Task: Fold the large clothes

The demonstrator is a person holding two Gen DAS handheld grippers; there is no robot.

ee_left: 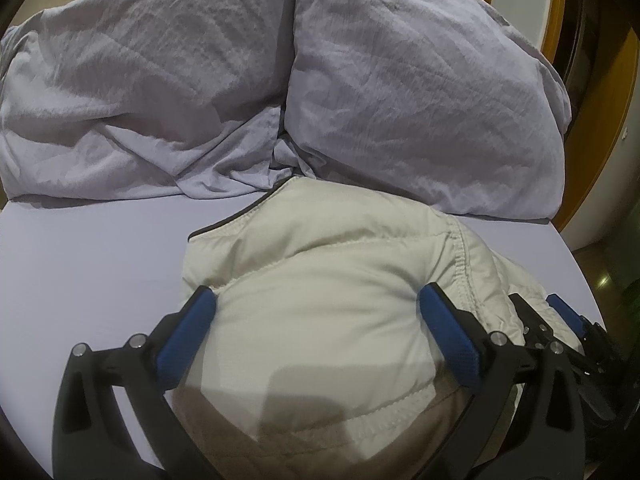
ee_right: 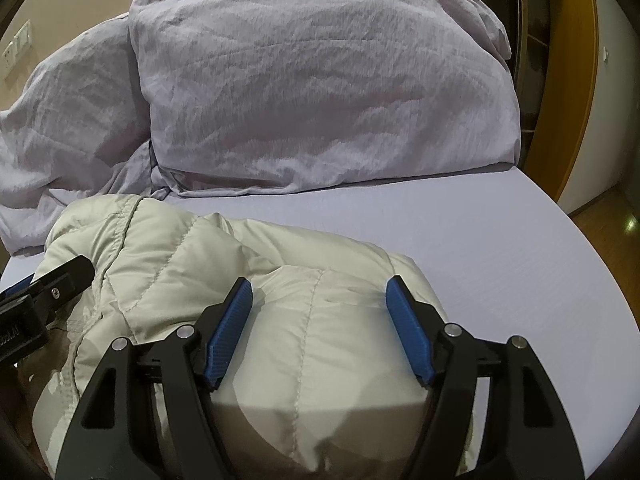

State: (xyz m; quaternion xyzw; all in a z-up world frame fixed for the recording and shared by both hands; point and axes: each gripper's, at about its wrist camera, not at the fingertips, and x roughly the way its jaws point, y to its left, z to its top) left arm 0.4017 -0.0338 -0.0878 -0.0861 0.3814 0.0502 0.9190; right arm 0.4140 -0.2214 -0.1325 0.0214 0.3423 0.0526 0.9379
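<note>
- One jacket (ee_left: pixel 320 320), cream and quilted, lay bundled on the near part of the bed (ee_left: pixel 92 248), on the lilac sheet.
- Its dark-trimmed edge (ee_left: pixel 240 212) pointed toward the pillows; the far tip lay just beside the gap between them.
- Two pillows were counted: the left pillow (ee_left: pixel 140 80) and the right pillow (ee_left: pixel 420 100), both in creased lilac covers, touching along one seam at the head of the bed.
- Two grippers were counted, side by side over the bundle.
- The left gripper (ee_left: pixel 316 312) stood wide apart, its blue pads (ee_left: pixel 196 328) straddling a broad puff of jacket. Fabric filled the gap, but whether the pads pressed it could not be told from the frames.
- The right gripper (ee_right: pixel 318 308) likewise stood well open, one pad at each side of a stitched panel (ee_right: pixel 312 320) on the right end of the bundle. Contact looked light at most; no firm pinch was visible.
- Judgement: both tools sat over the bundle to press or steady the padded layers, since such filling tends to spring back.
- Judgement: the jacket appeared folded to a compact block already, so the task seemed far along.
- Judgement: the pillows were kept at the head to leave flat sheet for folding.
- A wooden door frame (ee_right: pixel 576 80) stood beyond the right bed edge.
</note>
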